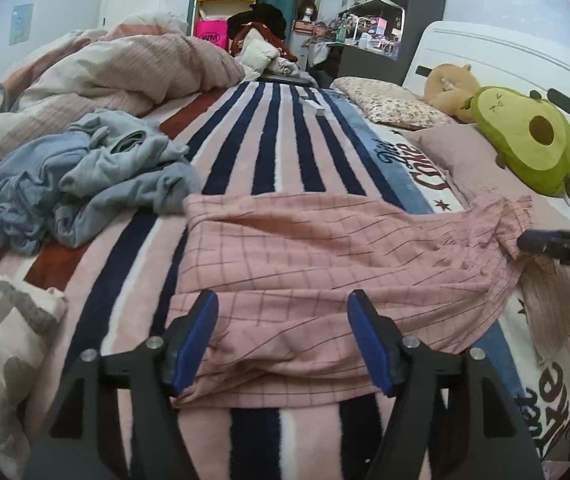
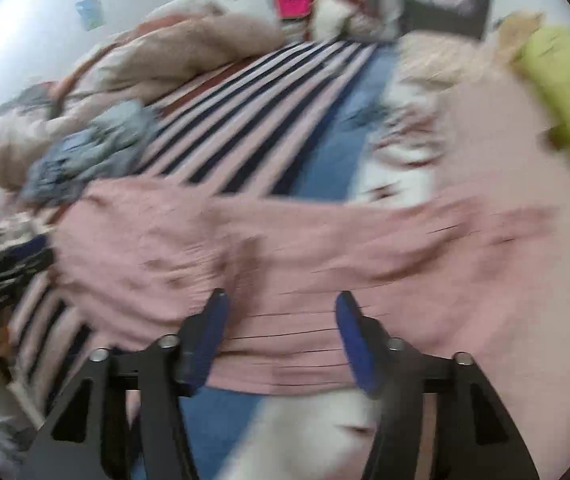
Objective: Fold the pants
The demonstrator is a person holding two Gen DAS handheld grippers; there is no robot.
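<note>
Pink checked pants [image 1: 325, 264] lie spread across the striped blanket [image 1: 277, 140] on the bed. My left gripper [image 1: 283, 304] is open and empty, its blue pads just above the near edge of the pants. In the right wrist view, which is motion-blurred, the pants [image 2: 285, 248] lie in a band across the bed, and my right gripper [image 2: 281, 304] is open over their near edge. The right gripper's blue tip [image 1: 541, 240] shows at the right edge of the left wrist view, next to the pants' bunched end.
A crumpled pile of blue-grey clothes [image 1: 77, 176] lies left of the pants. A rumpled pink duvet [image 1: 133, 76] is behind it. Pillows [image 1: 389, 104] and an avocado plush [image 1: 525, 136] lie on the right by the headboard. Shelves and clutter stand beyond the bed.
</note>
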